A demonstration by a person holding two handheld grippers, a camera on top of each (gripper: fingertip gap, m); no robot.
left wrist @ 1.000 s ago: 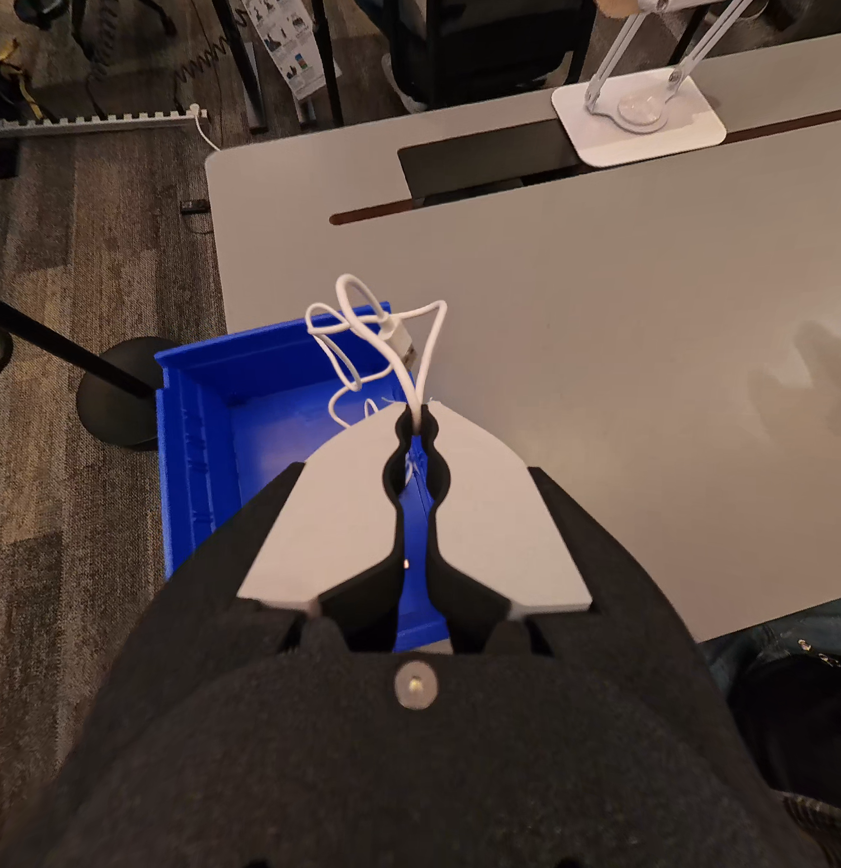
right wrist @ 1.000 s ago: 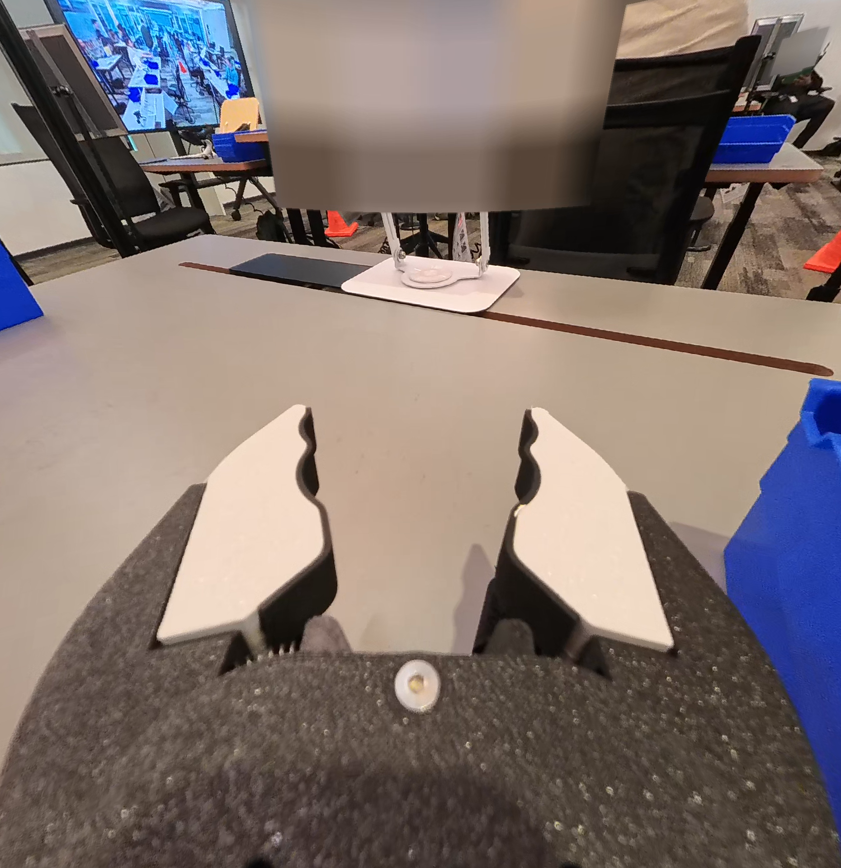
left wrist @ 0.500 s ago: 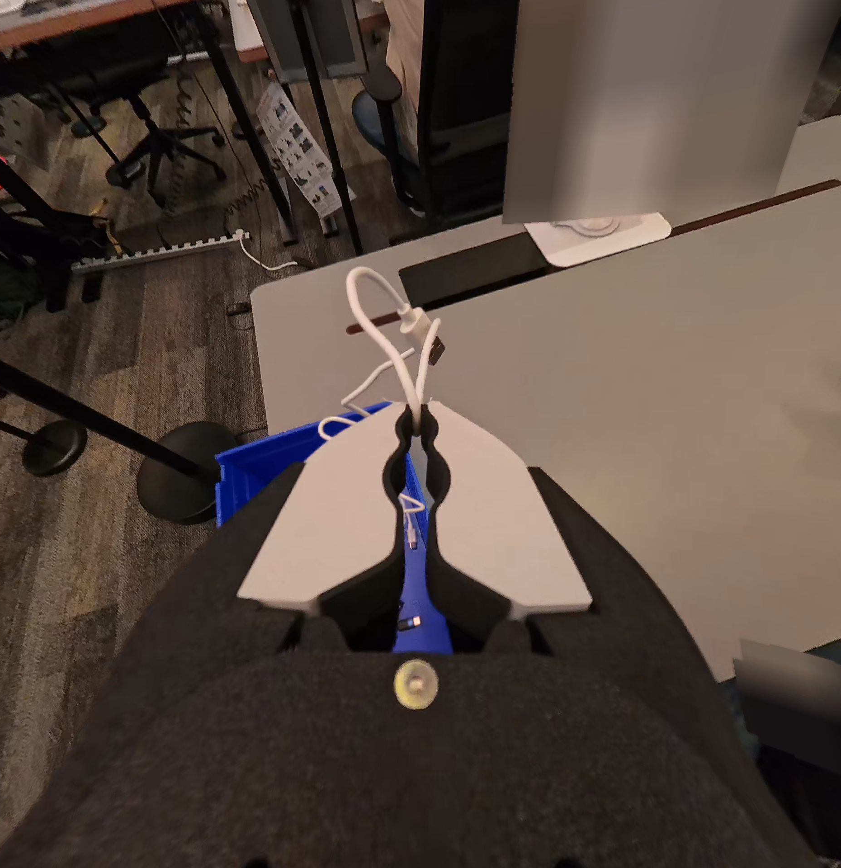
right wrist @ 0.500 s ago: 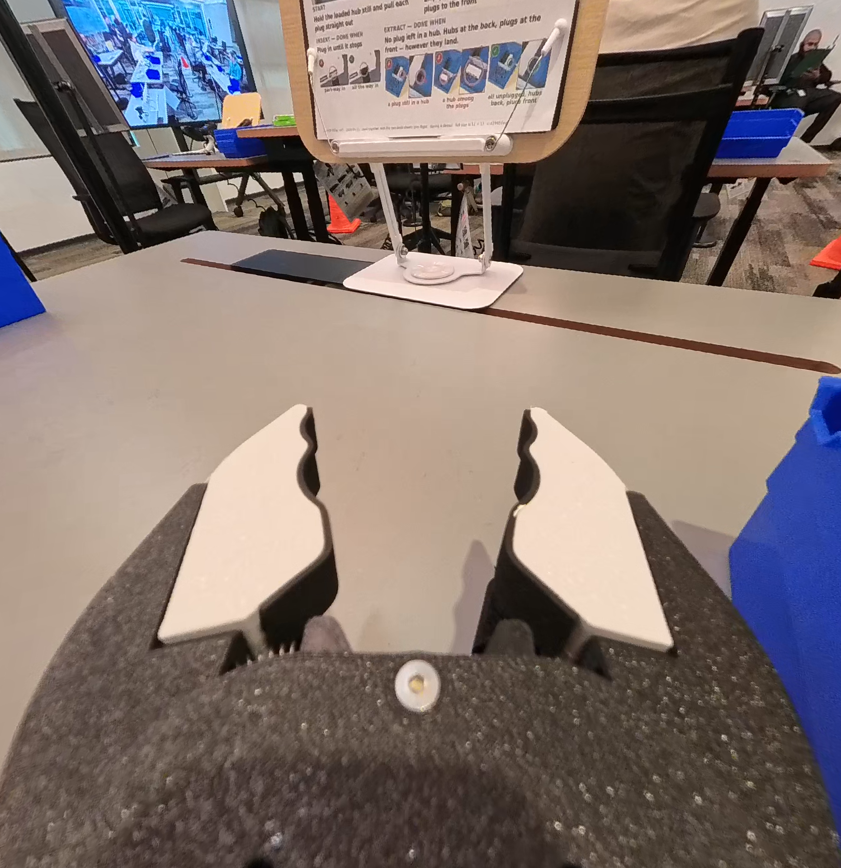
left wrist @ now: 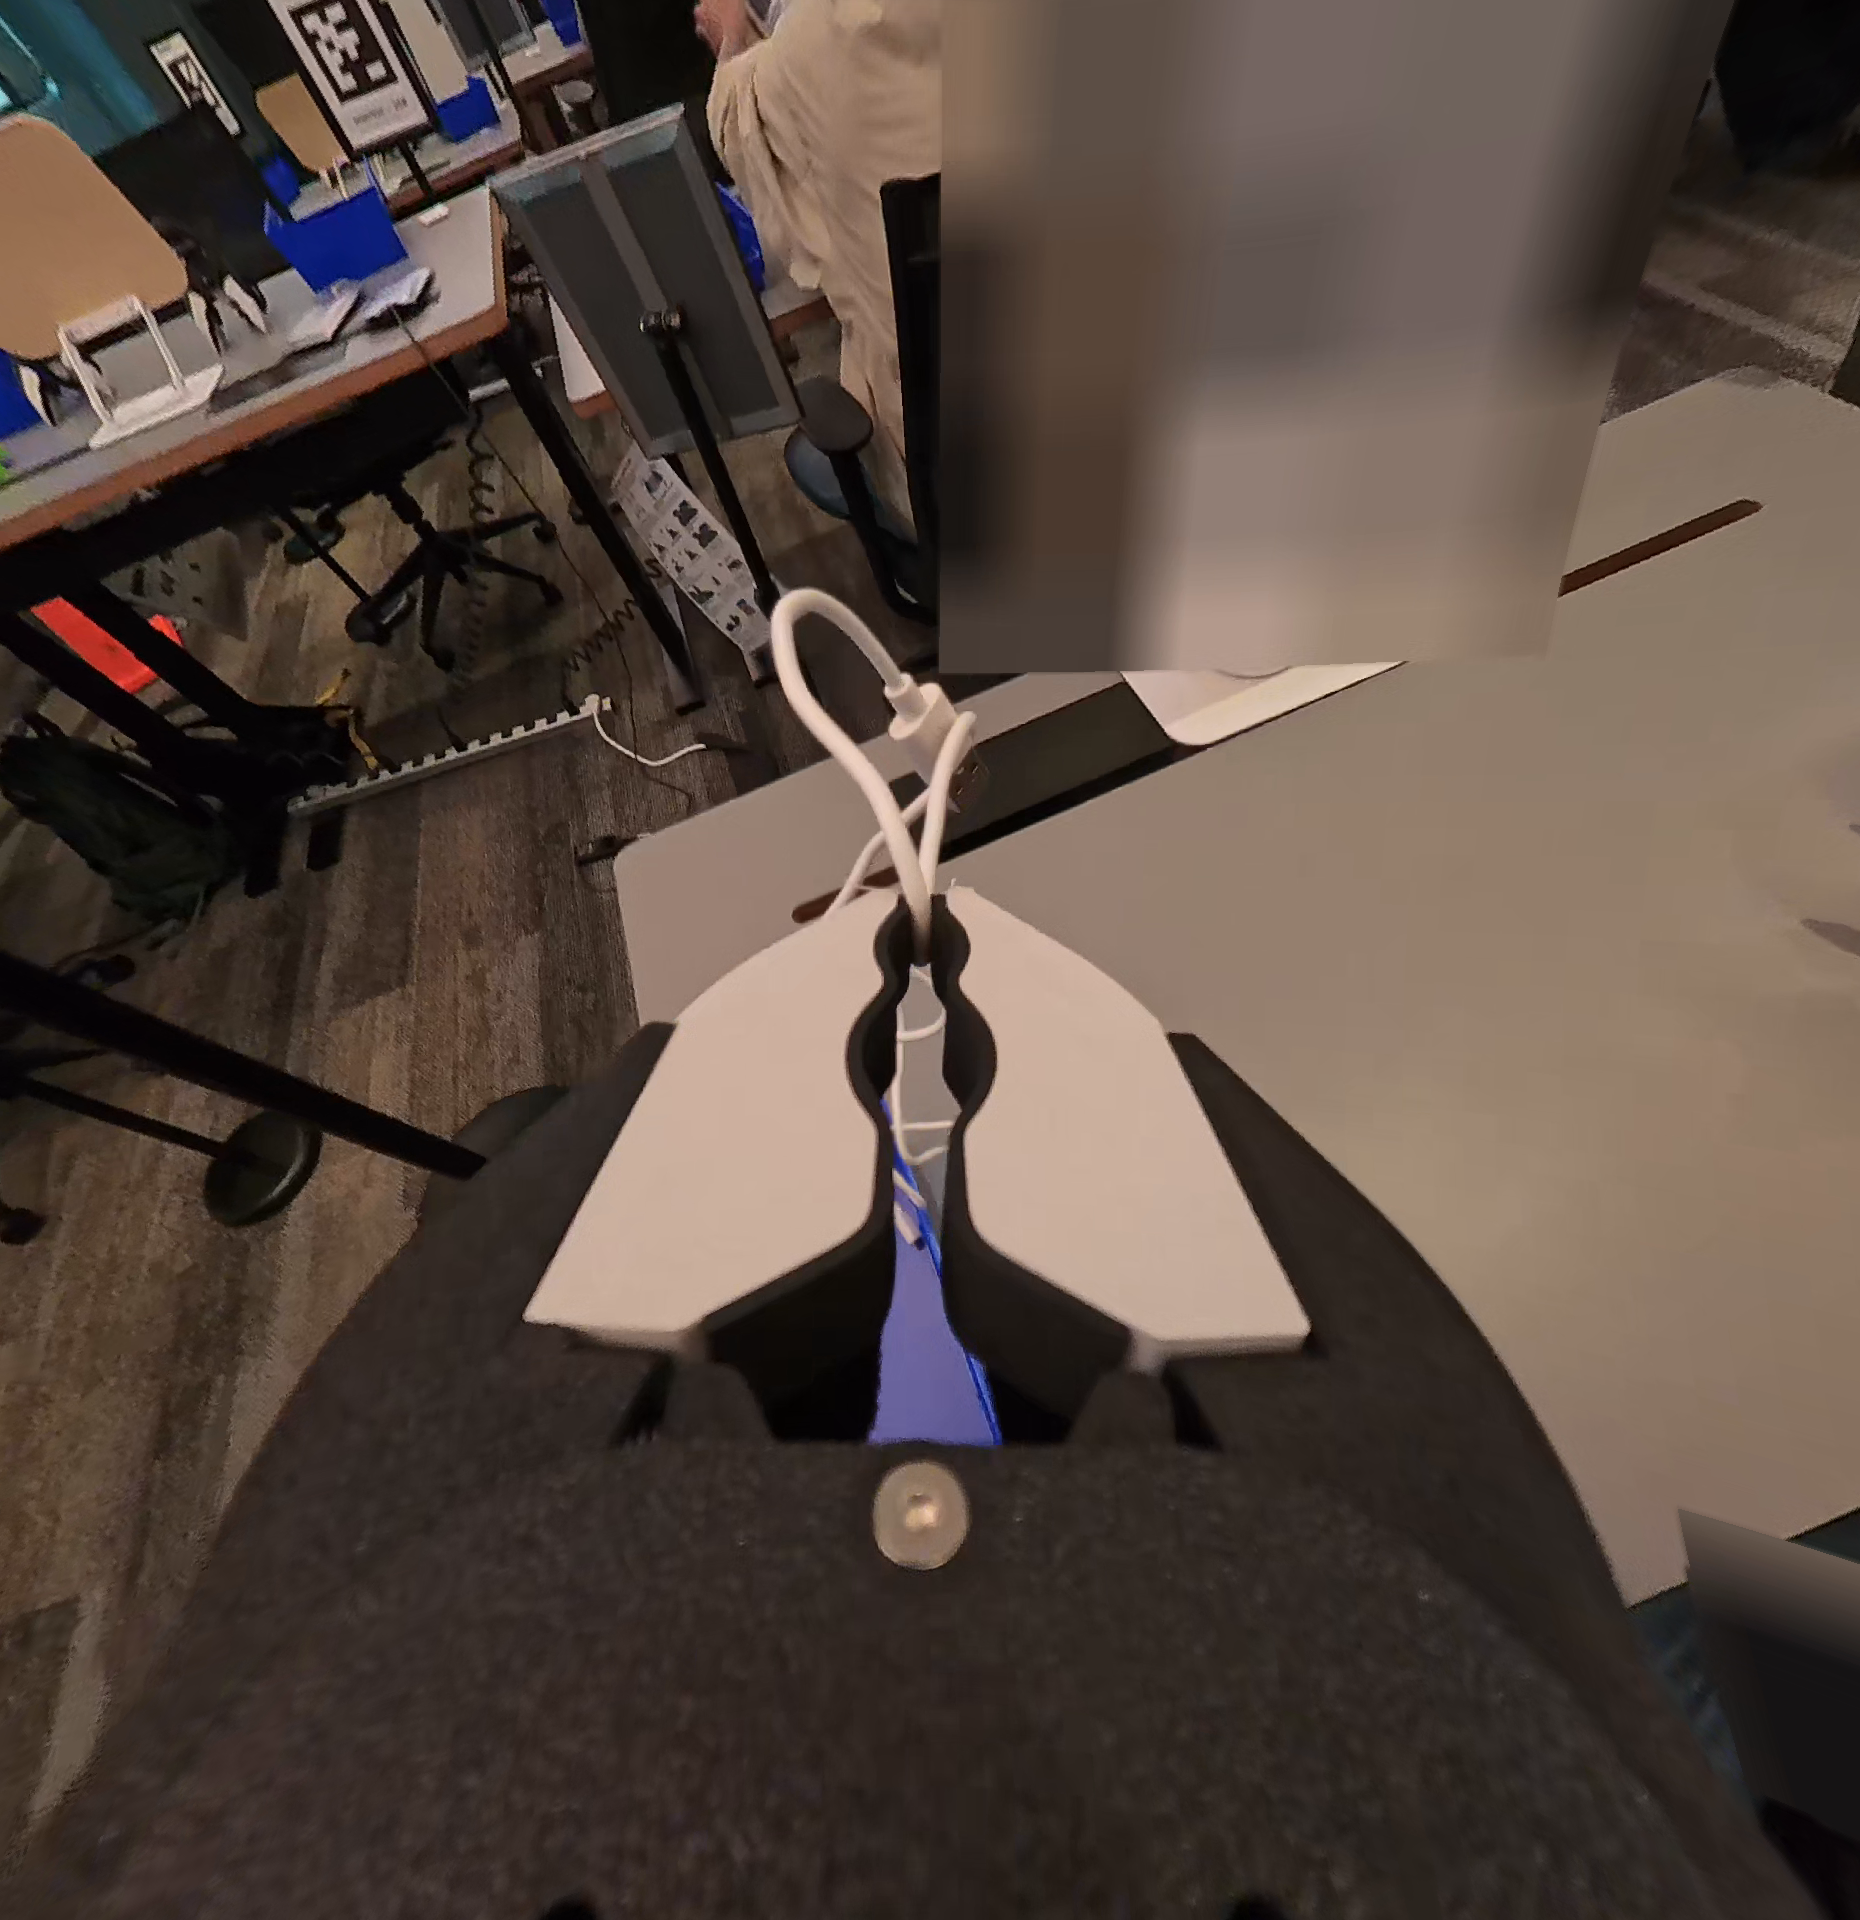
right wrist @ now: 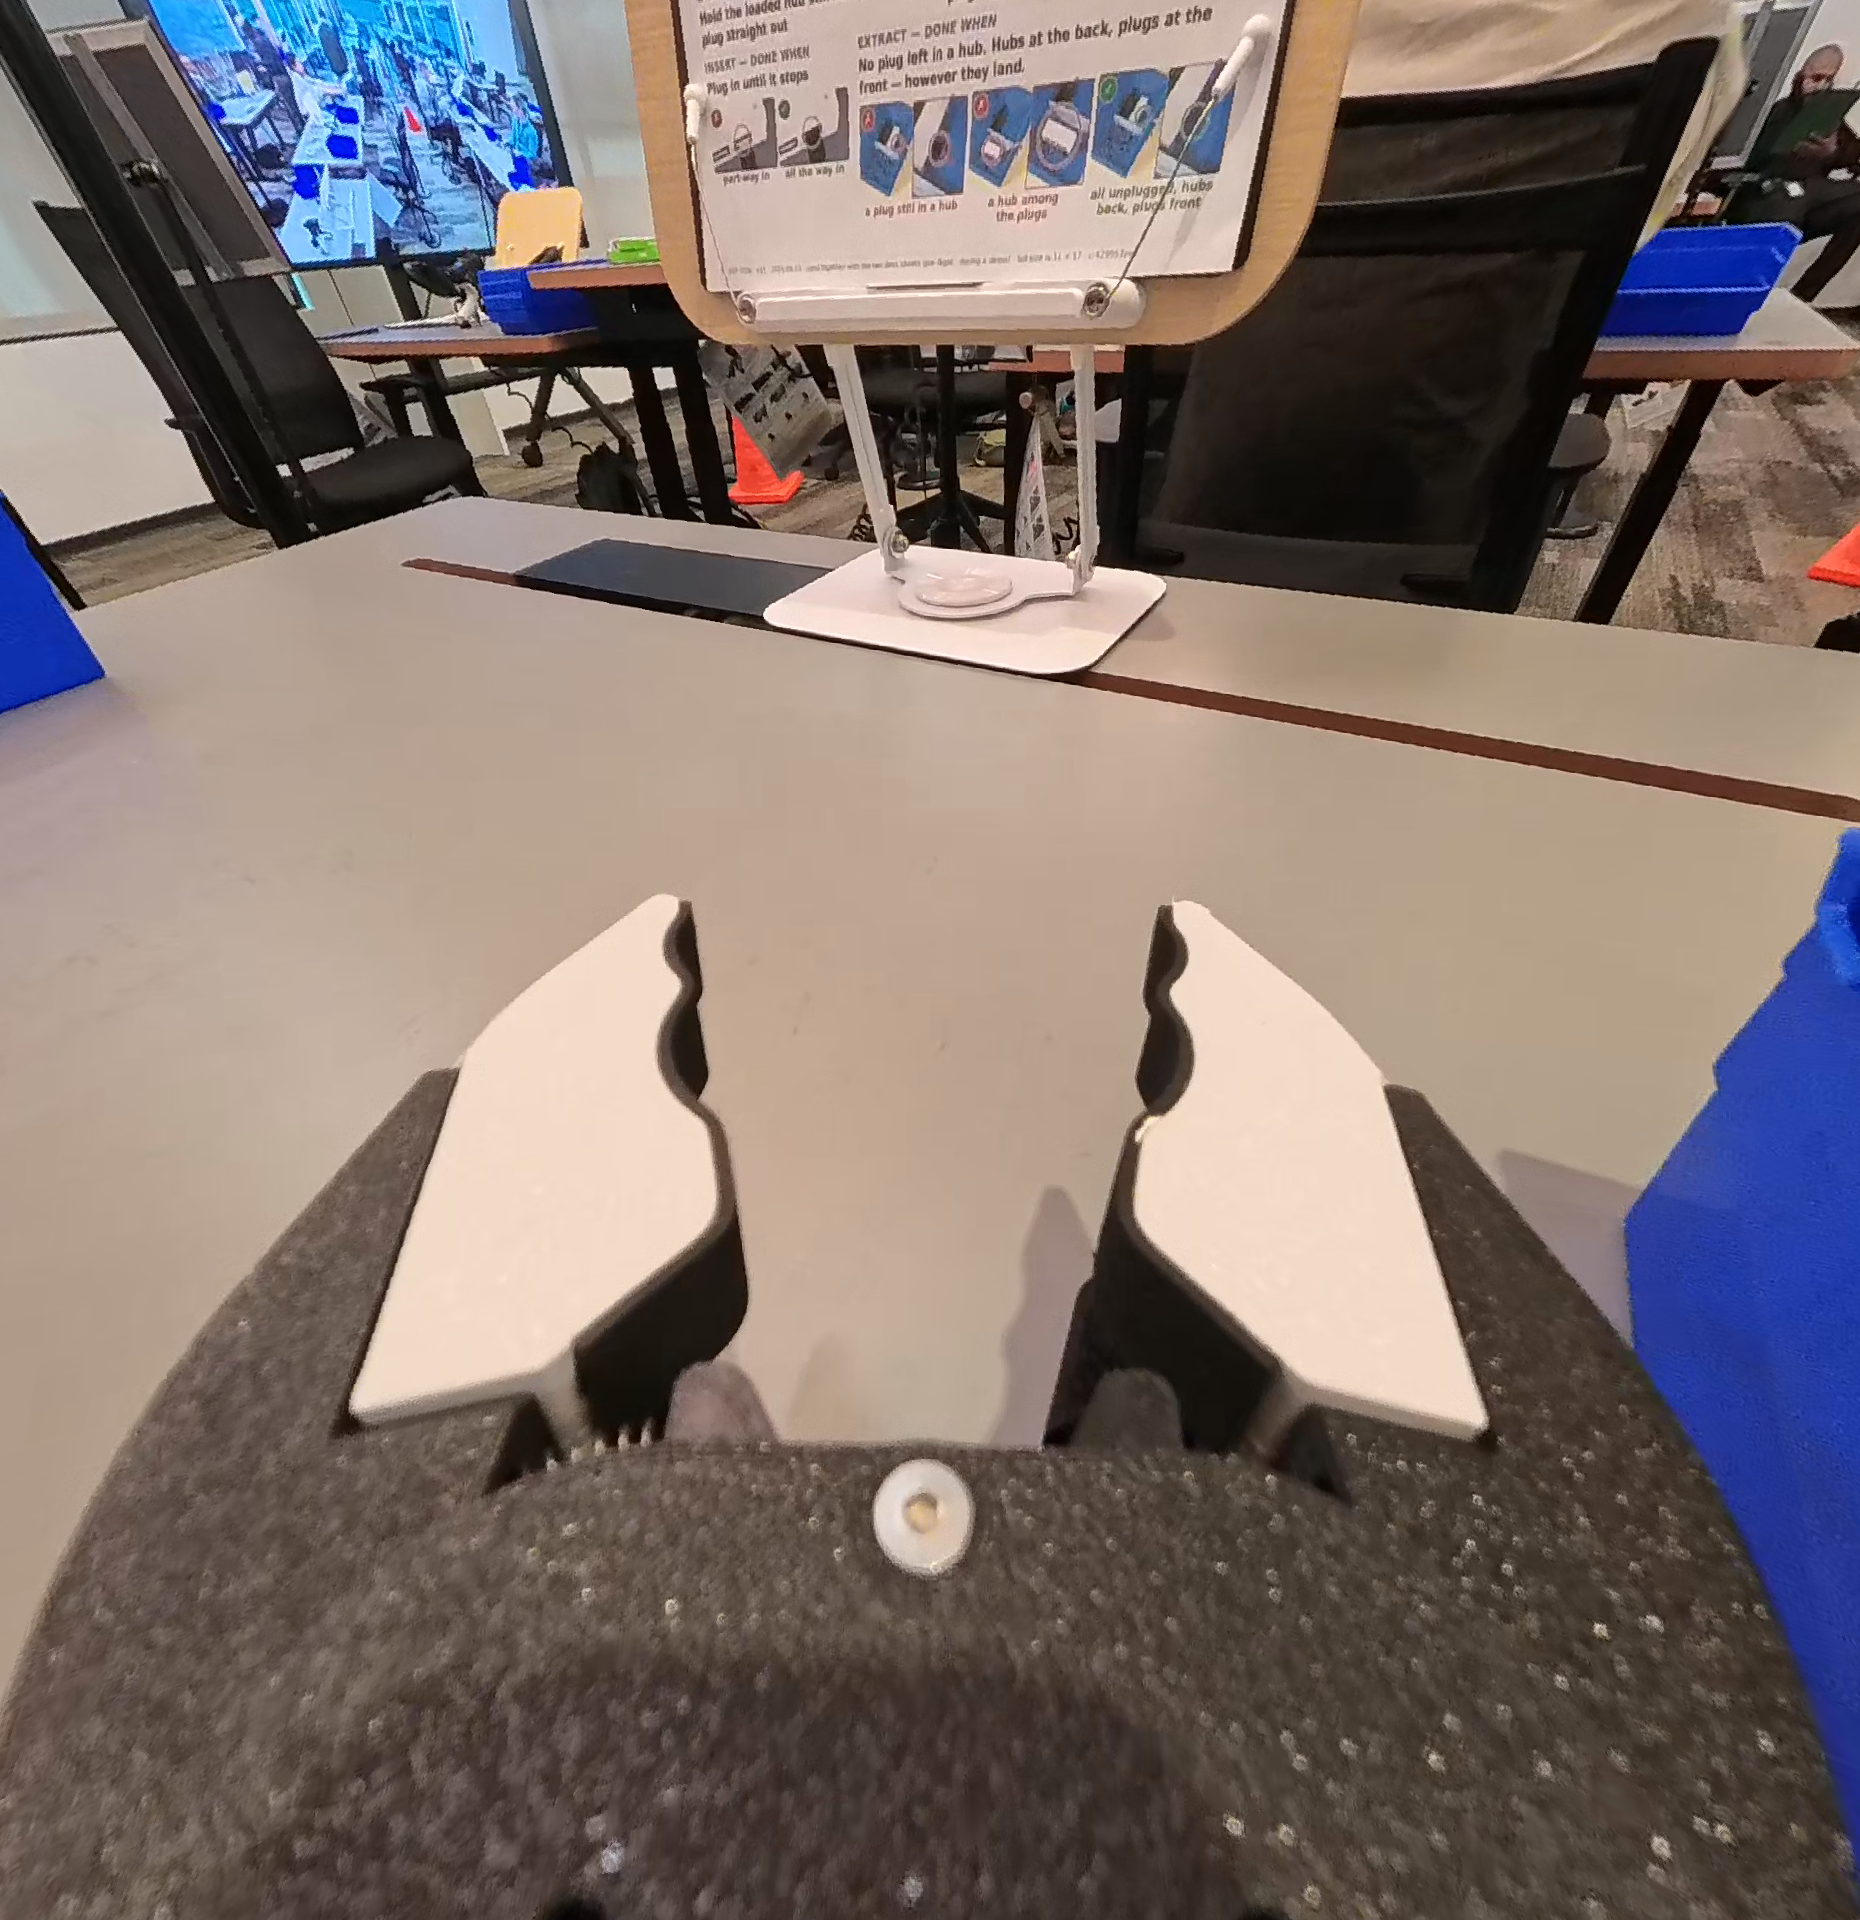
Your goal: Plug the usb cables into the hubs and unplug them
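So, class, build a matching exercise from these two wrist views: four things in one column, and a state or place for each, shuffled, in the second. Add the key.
Column 1
1. left gripper
2. right gripper
3. cable
4. stand

Column 2
A. looped above closed fingertips, plug hanging free
B. jaws wide apart, nothing between them
C. on the far side of the table, white base flat
D. shut on a white cord

Pairs: 1-D, 2-B, 3-A, 4-C
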